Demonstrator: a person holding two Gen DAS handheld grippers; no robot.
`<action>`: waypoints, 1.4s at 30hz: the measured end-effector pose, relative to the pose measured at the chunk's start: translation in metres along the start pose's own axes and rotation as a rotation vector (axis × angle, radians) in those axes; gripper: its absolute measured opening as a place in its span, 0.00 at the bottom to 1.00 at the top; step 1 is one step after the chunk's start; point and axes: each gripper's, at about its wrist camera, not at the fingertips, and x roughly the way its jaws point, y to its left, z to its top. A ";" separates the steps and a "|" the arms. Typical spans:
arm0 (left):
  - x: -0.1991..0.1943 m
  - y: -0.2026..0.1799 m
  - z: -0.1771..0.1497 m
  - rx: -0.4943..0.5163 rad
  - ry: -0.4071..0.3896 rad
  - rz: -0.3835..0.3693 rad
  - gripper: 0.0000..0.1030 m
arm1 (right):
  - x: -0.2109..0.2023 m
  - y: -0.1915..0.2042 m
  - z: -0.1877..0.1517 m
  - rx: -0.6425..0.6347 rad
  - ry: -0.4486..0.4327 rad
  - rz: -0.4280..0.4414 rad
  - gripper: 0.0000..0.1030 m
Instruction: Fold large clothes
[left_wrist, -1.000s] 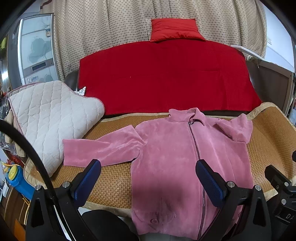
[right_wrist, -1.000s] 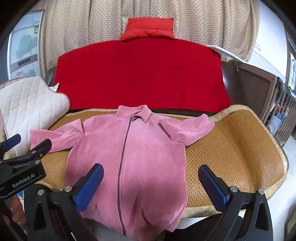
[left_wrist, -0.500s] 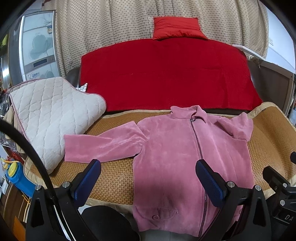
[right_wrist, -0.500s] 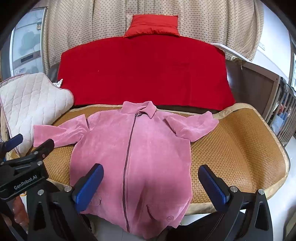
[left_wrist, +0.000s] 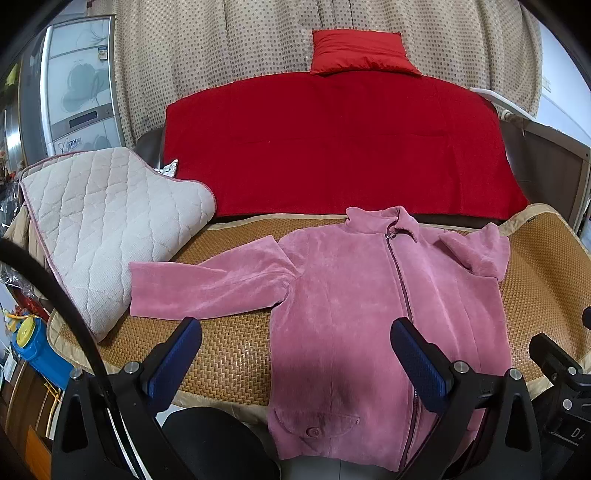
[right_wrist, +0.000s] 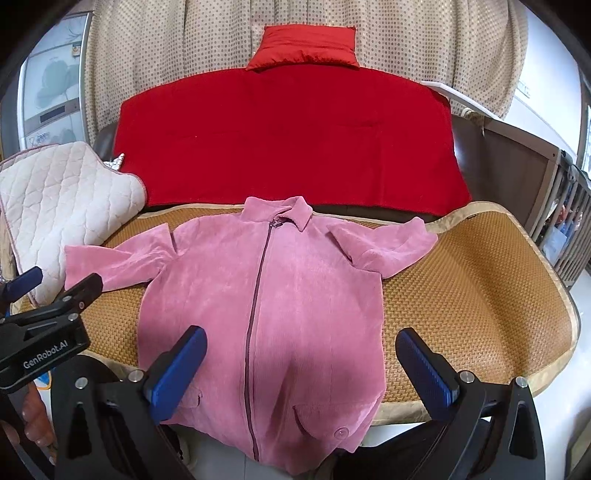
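Jacket (left_wrist: 373, 295), pink corduroy with a zip front, lies face up and flat on the woven rattan mat (left_wrist: 229, 354), collar toward the red blanket (left_wrist: 332, 144), hem hanging over the mat's near edge. Left wrist view: left tool (left_wrist: 295, 354) hovers above the hem area, jaws spread wide, nothing between the blue pads (left_wrist: 175, 360); one pad sits over bare mat, the other over the zip line. One sleeve (left_wrist: 207, 284) extends straight out sideways, its cuff touching the quilted cream cushion (left_wrist: 99, 221). The opposite sleeve (left_wrist: 480, 251) is bent back onto the shoulder. A buttoned pocket flap (left_wrist: 314, 424) shows near the hem. Red pillow (left_wrist: 360, 51) rests at the far end of the blanket against the dotted curtain (left_wrist: 221, 55). A blue container with a yellow lid (left_wrist: 33, 350) stands low at the frame's edge, beside the mat. Part of the right tool's black body shows at the opposite edge. Right wrist view: right tool (right_wrist: 303, 369) likewise spread wide and empty, pads (right_wrist: 428, 369) apart from the fabric as far as can be told; one pad over the jacket (right_wrist: 266, 295) front, the other over bare mat (right_wrist: 480, 295). The left tool (right_wrist: 48, 295) appears side-on at the edge, near the extended sleeve's cuff. Blanket (right_wrist: 288, 140), pillow (right_wrist: 306, 46) and cushion (right_wrist: 59, 206) appear in the same arrangement.
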 end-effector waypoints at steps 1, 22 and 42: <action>0.000 0.000 0.000 0.000 0.000 0.000 0.99 | 0.000 0.000 0.000 0.000 -0.001 -0.002 1.00; 0.007 -0.010 0.003 0.017 0.012 -0.009 0.99 | 0.000 -0.008 0.005 0.000 -0.033 -0.054 1.00; 0.094 -0.043 0.030 0.017 0.143 -0.163 0.99 | 0.065 -0.081 0.033 0.149 -0.040 -0.020 1.00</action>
